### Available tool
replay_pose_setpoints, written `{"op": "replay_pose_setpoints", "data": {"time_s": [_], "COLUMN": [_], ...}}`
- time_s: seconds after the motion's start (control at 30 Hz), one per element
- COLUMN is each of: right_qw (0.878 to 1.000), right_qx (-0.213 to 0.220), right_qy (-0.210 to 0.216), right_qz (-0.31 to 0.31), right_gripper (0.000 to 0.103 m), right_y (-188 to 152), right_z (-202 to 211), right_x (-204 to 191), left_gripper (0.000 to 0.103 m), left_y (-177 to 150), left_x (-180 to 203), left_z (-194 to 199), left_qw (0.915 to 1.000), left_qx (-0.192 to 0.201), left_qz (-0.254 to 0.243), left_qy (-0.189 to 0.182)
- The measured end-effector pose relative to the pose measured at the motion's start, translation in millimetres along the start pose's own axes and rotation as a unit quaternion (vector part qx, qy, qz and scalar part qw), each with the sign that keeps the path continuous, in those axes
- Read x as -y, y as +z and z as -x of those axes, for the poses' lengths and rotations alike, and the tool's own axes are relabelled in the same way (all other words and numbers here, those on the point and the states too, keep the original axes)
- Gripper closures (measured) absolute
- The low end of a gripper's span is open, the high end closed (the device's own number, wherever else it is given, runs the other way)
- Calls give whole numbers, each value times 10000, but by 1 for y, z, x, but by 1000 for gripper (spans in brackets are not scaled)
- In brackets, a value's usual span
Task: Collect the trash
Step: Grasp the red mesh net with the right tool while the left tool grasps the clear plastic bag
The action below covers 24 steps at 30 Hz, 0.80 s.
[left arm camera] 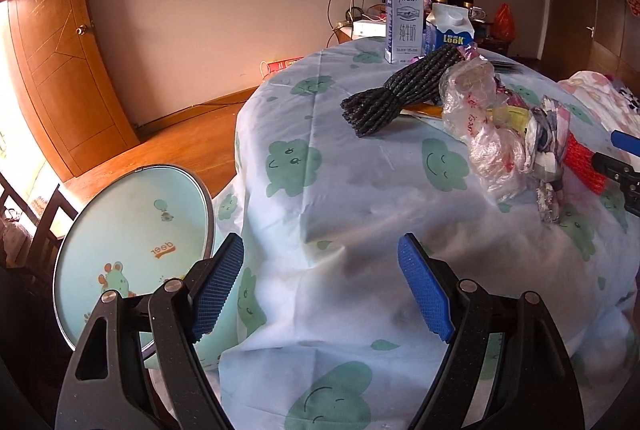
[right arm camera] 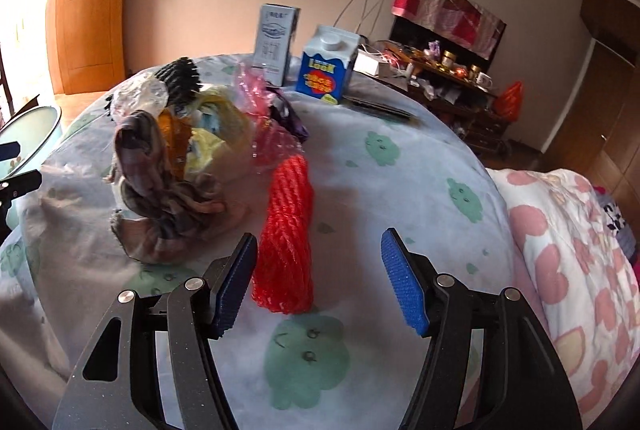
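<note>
Approach step. Right hand-held gripper (right arm camera: 318,284) wide open, empty, red net bundle (right arm camera: 286,234) on surface (right arm camera: 400,190) beside left pad. Left hand-held gripper (left arm camera: 321,286) open, idle near bin (left arm camera: 132,230). Next, likely: shift left, straddle bundle, close.

A lived-in home: wooden door (left arm camera: 60,42), cloth-covered table (left arm camera: 360,214), floral bedding (right arm camera: 568,250).
</note>
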State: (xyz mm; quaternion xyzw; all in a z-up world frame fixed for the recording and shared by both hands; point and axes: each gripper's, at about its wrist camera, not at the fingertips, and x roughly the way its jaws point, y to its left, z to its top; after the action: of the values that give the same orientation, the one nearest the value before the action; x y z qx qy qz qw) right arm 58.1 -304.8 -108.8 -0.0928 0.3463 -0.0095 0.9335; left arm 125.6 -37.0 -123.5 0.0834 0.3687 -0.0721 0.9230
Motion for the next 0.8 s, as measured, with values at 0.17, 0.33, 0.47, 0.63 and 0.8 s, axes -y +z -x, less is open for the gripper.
{"op": "replay_pose_setpoints", "data": {"time_s": [0.17, 0.33, 0.47, 0.63, 0.8], "right_qw": [9994, 9968, 9966, 9975, 9973], "right_qx": [10, -359, -249, -149, -99], "right_qy": [318, 702, 746, 580, 558], "right_qz": [-112, -119, -226, -383, -476], "right_gripper": [39, 79, 84, 84, 84], "right_y": [-6, -10, -11, -17, -23], "right_z": [0, -19, -10, -8, -11], "right_x": [5, 0, 13, 32, 39], "left_gripper": [25, 25, 25, 25, 25], "left_y": [7, 13, 20, 28, 35], "left_x": [16, 32, 45, 71, 93], "left_z": [-5, -4, -5, -10, -19], "left_qw": [9999, 9996, 9993, 9981, 9968], "left_qx": [4, 48, 91, 100, 30], "left_qz": [-102, -215, -252, -438, -556], "left_qy": [-75, -156, -252, -429, -581]}}
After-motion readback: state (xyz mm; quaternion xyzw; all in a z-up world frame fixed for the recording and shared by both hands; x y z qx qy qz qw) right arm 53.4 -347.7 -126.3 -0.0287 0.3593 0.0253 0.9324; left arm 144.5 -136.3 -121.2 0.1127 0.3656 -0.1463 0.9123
